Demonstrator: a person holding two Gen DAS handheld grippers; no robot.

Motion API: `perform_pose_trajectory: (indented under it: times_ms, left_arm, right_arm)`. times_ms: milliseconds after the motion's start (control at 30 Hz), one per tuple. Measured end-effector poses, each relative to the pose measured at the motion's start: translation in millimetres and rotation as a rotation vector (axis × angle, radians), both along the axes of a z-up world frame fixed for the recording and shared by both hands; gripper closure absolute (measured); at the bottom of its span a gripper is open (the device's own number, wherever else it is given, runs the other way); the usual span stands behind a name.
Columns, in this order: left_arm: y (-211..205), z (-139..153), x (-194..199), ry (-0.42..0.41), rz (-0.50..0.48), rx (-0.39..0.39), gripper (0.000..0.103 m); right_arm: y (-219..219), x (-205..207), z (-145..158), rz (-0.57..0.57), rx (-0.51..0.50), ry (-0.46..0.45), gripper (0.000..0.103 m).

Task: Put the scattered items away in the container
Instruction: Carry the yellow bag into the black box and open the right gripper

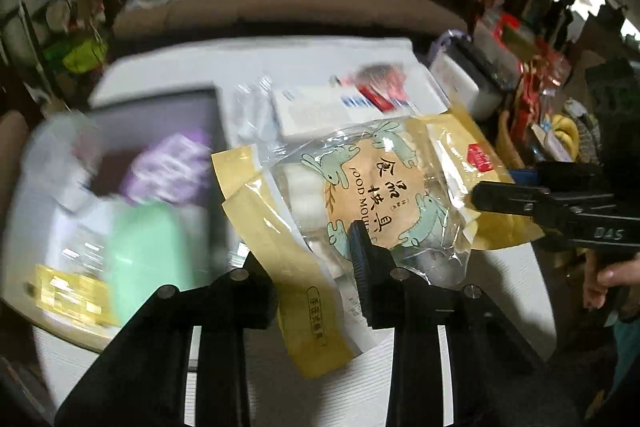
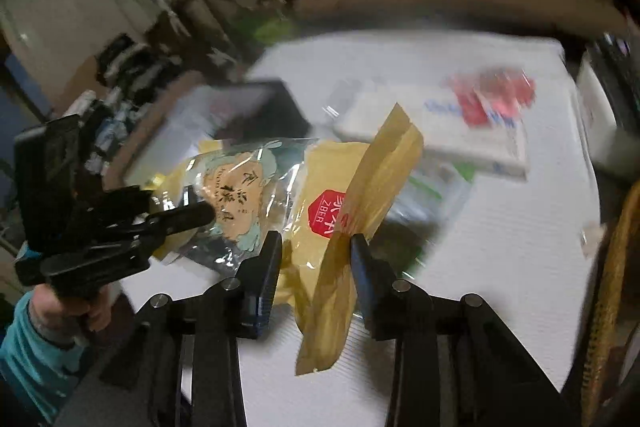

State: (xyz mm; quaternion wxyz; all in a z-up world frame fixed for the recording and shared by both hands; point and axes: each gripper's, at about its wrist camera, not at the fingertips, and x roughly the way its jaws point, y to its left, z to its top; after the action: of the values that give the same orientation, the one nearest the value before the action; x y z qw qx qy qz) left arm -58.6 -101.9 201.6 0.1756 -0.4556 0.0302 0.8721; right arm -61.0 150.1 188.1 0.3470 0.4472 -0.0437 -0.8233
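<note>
Left wrist view: left tongs [image 1: 304,247] apparently clamped on mould packet [image 1: 376,187]; right tongs [image 2: 316,251] apart.

Two black grippers, the left gripper [image 2: 180,221] and the right gripper [image 1: 486,195], one yellow food-mould packet [image 1: 372,187], one white box [image 1: 320,107] with blue and red print, one grey container [image 1: 216,115] and one white table [image 2: 500,227] were counted.
</note>
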Motion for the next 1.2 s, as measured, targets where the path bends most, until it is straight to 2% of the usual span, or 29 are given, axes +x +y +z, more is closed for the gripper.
perform_pose_trajectory:
  times_ms: [133, 233, 300, 333, 433, 500, 567, 633, 700, 733, 800, 833, 900, 1000, 1067, 1100, 1200]
  left_arm:
    - [-68, 32, -6, 0.036, 0.023, -0.057, 0.074]
    - [-118, 36, -15, 0.033, 0.013, -0.138, 0.073]
    - [-153, 33, -22, 0.012, 0.002, -0.12, 0.074]
    - [-167, 29, -27, 0.002, 0.006, -0.119, 0.074]
    - [-208, -2, -48, -0.034, 0.103, -0.231, 0.074]
    - [-232, -23, -57, -0.077, 0.139, -0.24, 0.074]
    - [-250, -35, -58, -0.09, 0.158, -0.208, 0.074]
    - [-260, -42, -58, -0.086, 0.171, -0.174, 0.074]
    - [-260, -51, -64, -0.108, 0.16, -0.138, 0.073]
    - [-255, -57, -67, -0.123, 0.149, -0.126, 0.068]
    - [-239, -67, -73, -0.133, 0.128, -0.152, 0.058]
    - [-231, -74, -75, -0.136, 0.117, -0.183, 0.051]
    - [-217, -87, -83, -0.142, 0.112, -0.257, 0.045]
    - [-211, -103, -97, -0.173, 0.13, -0.343, 0.044]
    - [-214, -109, -104, -0.187, 0.141, -0.348, 0.042]
    - [-216, -112, -107, -0.205, 0.141, -0.329, 0.033]
    - [-215, -124, -117, -0.246, 0.133, -0.325, 0.031]
  right_arm:
    - [-67, 5, 30, 0.081, -0.044, 0.025, 0.067]
    - [-132, 0, 32, 0.142, -0.036, 0.03, 0.067]
    - [-177, -7, 27, 0.196, -0.089, -0.001, 0.077]
    - [-200, -10, 23, 0.22, -0.104, -0.013, 0.078]
    - [-281, -16, -3, 0.271, 0.019, -0.012, 0.079]
    - [-304, -23, -17, 0.275, 0.014, -0.054, 0.079]
    - [-310, -30, -23, 0.264, 0.03, -0.045, 0.079]
    - [-304, -36, -24, 0.24, 0.094, -0.001, 0.078]
    - [-291, -39, -24, 0.215, 0.162, 0.044, 0.066]
    - [-283, -42, -23, 0.2, 0.197, 0.068, 0.063]
    - [-270, -49, -25, 0.182, 0.263, 0.079, 0.052]
    - [-265, -52, -28, 0.18, 0.287, 0.074, 0.052]
    - [-254, -53, -38, 0.192, 0.343, 0.064, 0.052]
    - [-249, -40, -44, 0.223, 0.403, 0.068, 0.05]
    - [-247, -35, -48, 0.226, 0.442, 0.074, 0.043]
    - [-246, -35, -50, 0.222, 0.453, 0.071, 0.037]
    - [-247, -40, -55, 0.205, 0.468, 0.074, 0.034]
